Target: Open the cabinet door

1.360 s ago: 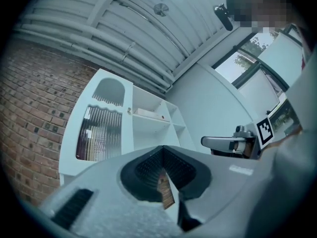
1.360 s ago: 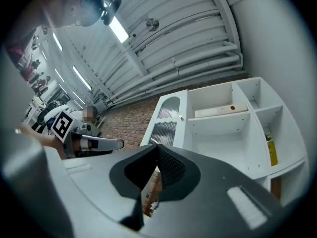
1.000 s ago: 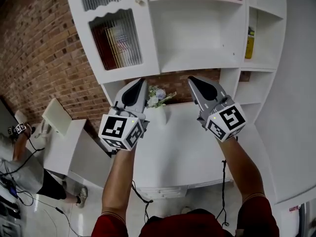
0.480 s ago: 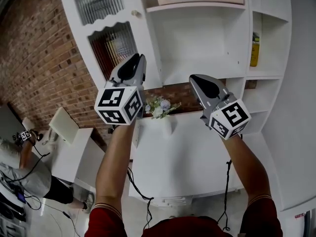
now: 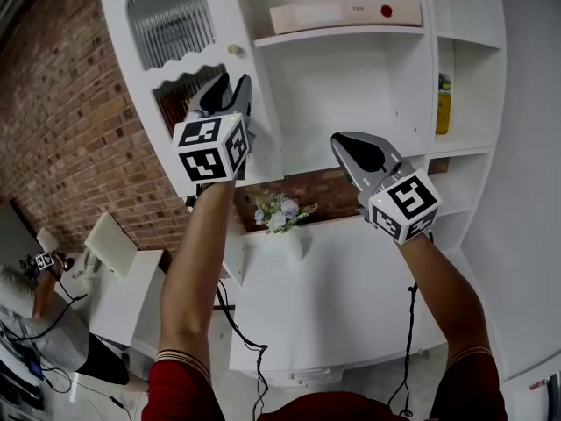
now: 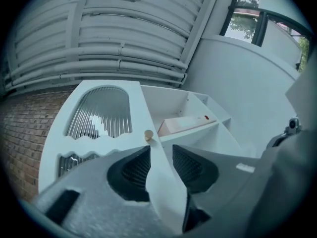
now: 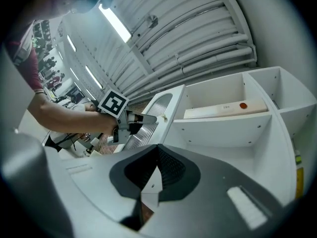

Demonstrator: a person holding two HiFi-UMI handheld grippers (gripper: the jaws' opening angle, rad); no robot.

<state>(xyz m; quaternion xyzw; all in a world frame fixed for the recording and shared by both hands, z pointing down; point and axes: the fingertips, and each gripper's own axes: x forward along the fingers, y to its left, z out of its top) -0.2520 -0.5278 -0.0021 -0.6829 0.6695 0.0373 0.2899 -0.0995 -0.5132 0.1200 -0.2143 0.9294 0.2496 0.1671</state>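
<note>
Left tool [image 5: 230, 86] higher by cabinet door [image 5: 223, 24], jaws opening, empty; right tool [image 5: 338, 141] closed; box [image 5: 342, 14] on shelf [image 5: 351, 33].

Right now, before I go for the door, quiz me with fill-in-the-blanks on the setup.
The left gripper, fingers opening and gripping nothing, is just below the cabinet door's round ____. The right gripper has its fingers ____. In the head view, the yellow bottle stands to the ____ of the open shelves.
Missing: knob; shut; right.
</note>
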